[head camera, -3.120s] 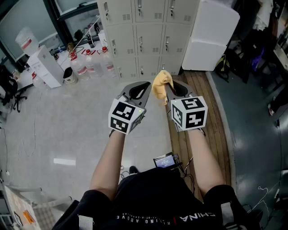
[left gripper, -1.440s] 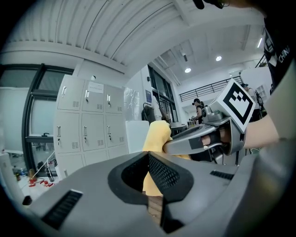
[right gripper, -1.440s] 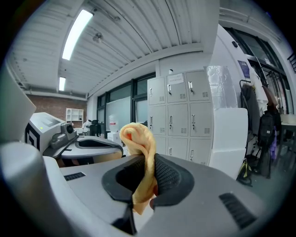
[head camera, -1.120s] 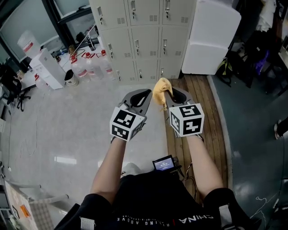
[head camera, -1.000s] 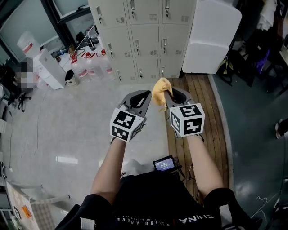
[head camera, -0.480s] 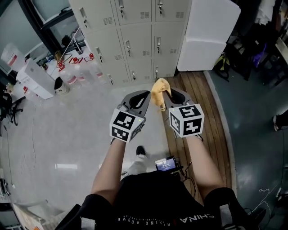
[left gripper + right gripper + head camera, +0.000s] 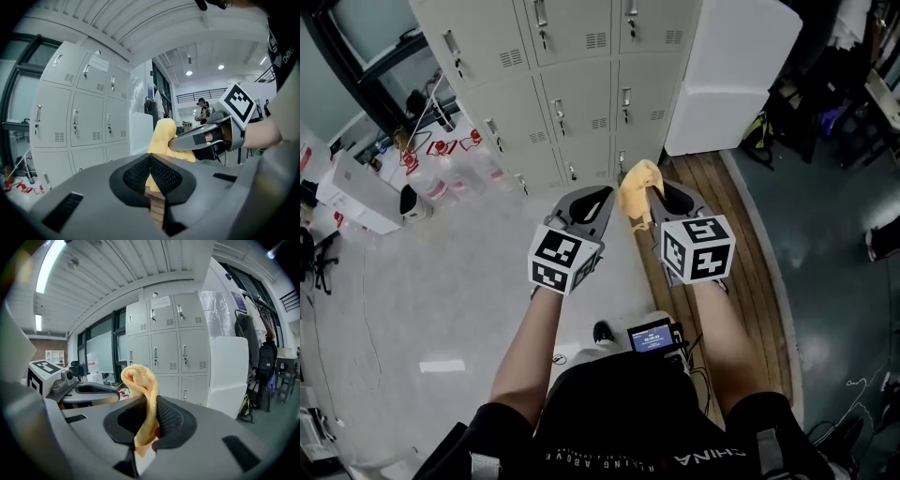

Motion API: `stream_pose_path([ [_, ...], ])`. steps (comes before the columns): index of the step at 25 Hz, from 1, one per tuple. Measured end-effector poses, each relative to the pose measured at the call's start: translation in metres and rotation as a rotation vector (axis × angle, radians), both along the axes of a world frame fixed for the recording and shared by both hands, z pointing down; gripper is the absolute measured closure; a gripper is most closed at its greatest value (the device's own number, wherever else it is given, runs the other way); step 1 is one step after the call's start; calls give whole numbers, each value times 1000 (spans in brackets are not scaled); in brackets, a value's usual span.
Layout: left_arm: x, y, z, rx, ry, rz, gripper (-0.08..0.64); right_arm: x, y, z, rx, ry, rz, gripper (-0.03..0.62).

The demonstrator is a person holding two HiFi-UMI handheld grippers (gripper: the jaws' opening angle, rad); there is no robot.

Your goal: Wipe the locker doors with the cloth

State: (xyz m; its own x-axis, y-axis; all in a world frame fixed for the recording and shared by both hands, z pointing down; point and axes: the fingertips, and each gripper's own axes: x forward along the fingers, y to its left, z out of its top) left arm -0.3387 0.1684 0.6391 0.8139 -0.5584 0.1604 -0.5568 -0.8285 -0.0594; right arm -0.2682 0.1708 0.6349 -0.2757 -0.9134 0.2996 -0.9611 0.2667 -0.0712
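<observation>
— What sort of place was it?
— A lab or workshop hall, I judged. I saw grey metal lockers point(image 7: 572, 75) at top centre and water bottles point(image 7: 441, 185) on the bare floor point(image 7: 441, 281) at upper left.

The lockers point(image 7: 572, 84) are cut off by the top edge of the head view. The lower end of the cloth point(image 7: 639, 183) is concealed between the jaws of the right gripper point(image 7: 661, 195). In the left gripper view, the left gripper point(image 7: 151, 171) covers its lower part. The floor clutter point(image 7: 450, 173) beside the lockers is too small to identify.
</observation>
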Motion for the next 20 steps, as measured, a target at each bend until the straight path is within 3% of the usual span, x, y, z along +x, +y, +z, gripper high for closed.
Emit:
stream_pose_path([
  [10, 39, -70, 3, -12, 4, 23, 541, 42, -69, -3, -3, 3, 31, 520],
  [20, 155, -157, -16, -4, -16, -28, 541, 151, -159, -24, 8, 8, -40, 520],
])
